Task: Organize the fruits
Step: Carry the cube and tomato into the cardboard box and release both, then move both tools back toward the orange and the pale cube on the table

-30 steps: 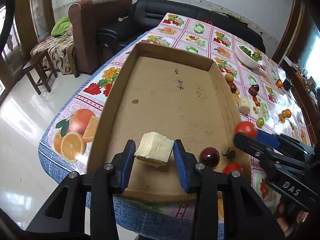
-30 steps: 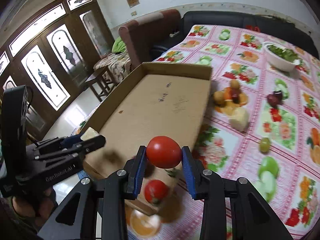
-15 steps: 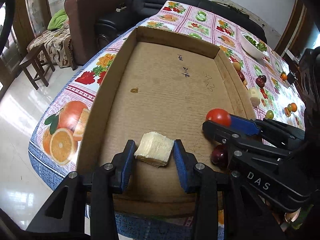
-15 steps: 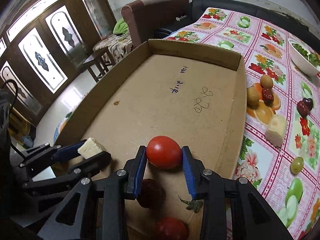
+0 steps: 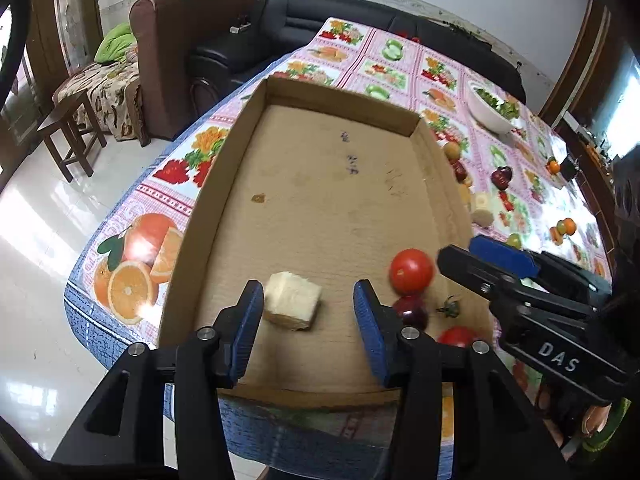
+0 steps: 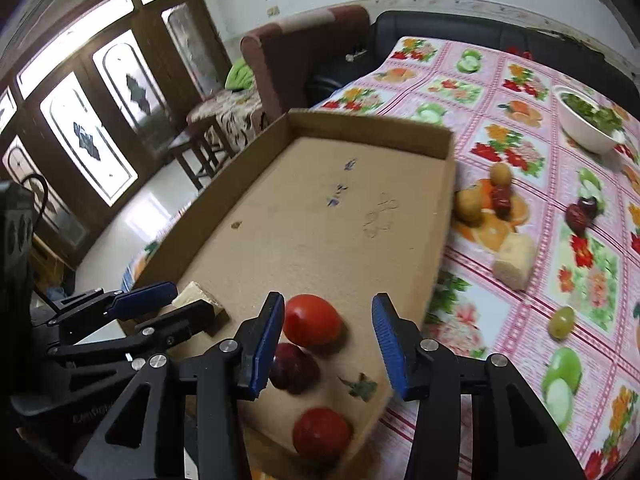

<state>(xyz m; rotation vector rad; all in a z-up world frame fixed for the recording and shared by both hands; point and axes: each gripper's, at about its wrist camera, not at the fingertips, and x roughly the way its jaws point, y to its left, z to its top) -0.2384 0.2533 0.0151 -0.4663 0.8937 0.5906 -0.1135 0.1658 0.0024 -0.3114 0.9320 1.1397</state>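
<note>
A shallow cardboard box (image 5: 224, 184) lies on the table; it also shows in the right wrist view (image 6: 400, 132). My left gripper (image 5: 308, 306) is open, its jaws either side of a pale yellow fruit chunk (image 5: 294, 300) resting on the box floor. My right gripper (image 6: 328, 340) is open around a red tomato (image 6: 312, 320) that sits in the box beside a dark plum (image 6: 294, 368) and a second tomato (image 6: 320, 434). In the left wrist view the released tomato (image 5: 412, 271) lies by the right gripper's fingers (image 5: 472, 272).
Loose fruit lies on the flowered tablecloth right of the box: a yellow chunk (image 6: 514, 262), a green grape (image 6: 560, 322), dark plums (image 6: 580, 212), brown fruits (image 6: 468, 204). A white bowl of greens (image 6: 584, 124) stands far back. Sofa and stool stand beyond the table's left edge.
Both grippers opened. The yellow chunk and the tomato left the jaws and now rest on the box floor. The right gripper drew back toward the box's near right corner.
</note>
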